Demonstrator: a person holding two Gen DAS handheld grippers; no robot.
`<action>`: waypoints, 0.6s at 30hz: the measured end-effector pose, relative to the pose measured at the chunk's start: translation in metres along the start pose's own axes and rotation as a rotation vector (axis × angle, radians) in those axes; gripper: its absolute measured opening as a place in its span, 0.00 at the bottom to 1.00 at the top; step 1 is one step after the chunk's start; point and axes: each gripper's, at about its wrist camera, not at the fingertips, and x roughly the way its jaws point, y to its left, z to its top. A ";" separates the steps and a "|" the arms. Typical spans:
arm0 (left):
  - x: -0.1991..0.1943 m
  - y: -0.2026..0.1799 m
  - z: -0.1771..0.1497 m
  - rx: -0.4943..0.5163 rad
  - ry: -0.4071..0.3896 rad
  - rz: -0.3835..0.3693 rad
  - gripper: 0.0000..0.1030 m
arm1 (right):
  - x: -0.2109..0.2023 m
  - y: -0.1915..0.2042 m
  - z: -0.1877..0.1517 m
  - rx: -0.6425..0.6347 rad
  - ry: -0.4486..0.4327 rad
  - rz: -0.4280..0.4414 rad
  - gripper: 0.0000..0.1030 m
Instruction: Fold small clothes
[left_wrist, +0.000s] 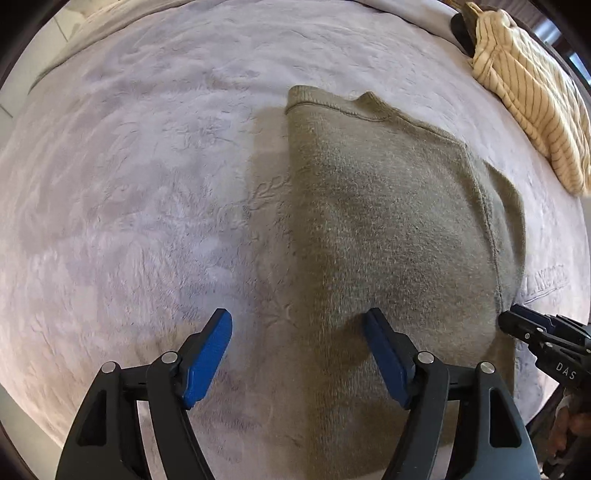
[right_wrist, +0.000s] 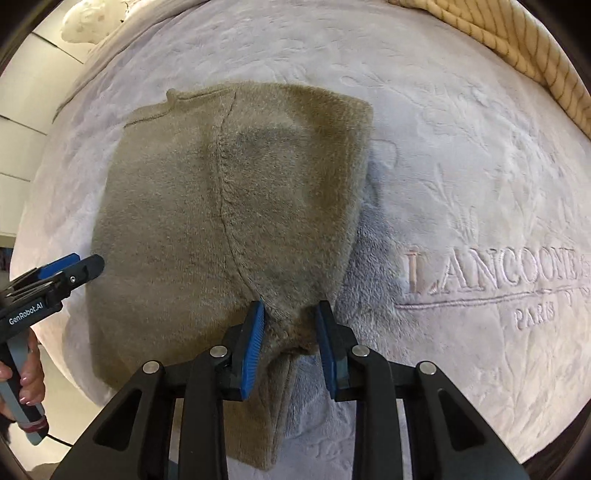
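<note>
An olive fleece garment (left_wrist: 388, 221) lies folded flat on a pale plush blanket (left_wrist: 129, 184). My left gripper (left_wrist: 298, 314) points straight down over the garment's left edge. It is open wide, one pad over the blanket and one over the fleece, with nothing held. In the right wrist view the garment (right_wrist: 221, 184) fills the middle, with a seam running down it. My right gripper (right_wrist: 291, 304) is shut on a bunched fold at its near right corner, and the fleece puckers up between the blue pads. The right gripper (left_wrist: 508, 317) also shows at the garment's right edge.
A cream striped cloth (left_wrist: 528, 85) is heaped at the blanket's far right, with a dark object (left_wrist: 460, 29) behind it. The blanket (right_wrist: 461, 166) bears embossed lettering. The left gripper (right_wrist: 86, 264) and a person's hand (right_wrist: 29, 384) show at the left. Pale floor lies beyond the blanket's edge.
</note>
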 end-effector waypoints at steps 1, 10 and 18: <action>-0.002 0.001 -0.001 0.007 -0.001 0.004 0.73 | -0.003 -0.002 -0.001 0.010 0.007 0.002 0.29; -0.019 0.004 -0.013 0.022 0.009 0.017 0.73 | -0.035 -0.023 -0.015 0.130 0.014 0.059 0.30; -0.034 0.008 -0.026 0.038 0.007 0.025 0.73 | -0.055 -0.022 -0.024 0.181 0.002 0.051 0.32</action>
